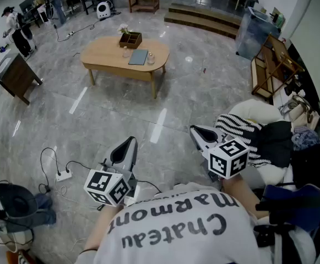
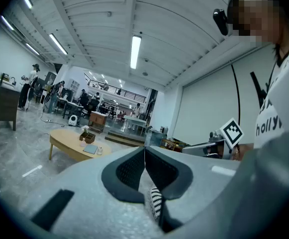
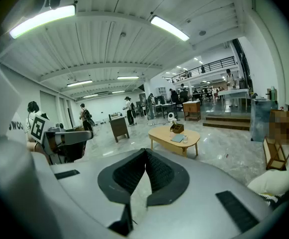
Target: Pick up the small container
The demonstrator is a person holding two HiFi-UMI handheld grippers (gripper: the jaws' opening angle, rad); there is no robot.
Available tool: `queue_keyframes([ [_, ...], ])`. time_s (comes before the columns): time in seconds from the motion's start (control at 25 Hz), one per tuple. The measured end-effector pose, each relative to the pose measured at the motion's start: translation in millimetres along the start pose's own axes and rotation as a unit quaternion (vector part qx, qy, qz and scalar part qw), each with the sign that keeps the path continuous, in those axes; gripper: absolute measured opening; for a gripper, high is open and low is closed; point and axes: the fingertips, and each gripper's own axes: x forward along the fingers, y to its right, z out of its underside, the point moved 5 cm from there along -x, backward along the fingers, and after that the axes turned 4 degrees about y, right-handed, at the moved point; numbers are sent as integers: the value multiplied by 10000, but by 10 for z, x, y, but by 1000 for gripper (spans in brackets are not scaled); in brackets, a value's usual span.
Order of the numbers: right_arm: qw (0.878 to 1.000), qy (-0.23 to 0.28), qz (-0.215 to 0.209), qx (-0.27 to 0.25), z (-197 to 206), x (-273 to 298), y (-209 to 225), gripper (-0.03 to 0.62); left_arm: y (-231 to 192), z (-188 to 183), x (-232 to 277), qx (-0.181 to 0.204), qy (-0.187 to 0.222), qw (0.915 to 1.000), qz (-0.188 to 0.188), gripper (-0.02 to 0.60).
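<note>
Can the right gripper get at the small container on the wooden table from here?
Probably not: the right gripper is far from the small container. Bare floor lies between; nothing blocks walking closer.

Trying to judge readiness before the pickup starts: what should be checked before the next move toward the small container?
1. Left hand-held gripper empty: ok, jaws together, nothing between them.
2. Right hand-held gripper empty: ok, likewise shut.
3. Jaws opened for a grasp: not ok, both shut.
4. Wooden table within reach: not ok, it stands far across the floor.
5. Target singled out: cannot tell; the small pale item beside the notebook is too small to make out.
6. Path to the table: ok, open floor ahead; the power strip lies off to the left.
</note>
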Motion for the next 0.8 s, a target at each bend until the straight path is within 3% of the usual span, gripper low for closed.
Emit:
queue_keyframes([
  [0.48, 9994, -279, 22, 211, -1, 125, -120, 14, -157, -88, -38, -210, -190, 9996, 11, 18],
  [0.8, 9976, -414, 271, 491, 312, 499, -85, 14, -654, 285, 17, -706, -274, 9971, -54, 18],
])
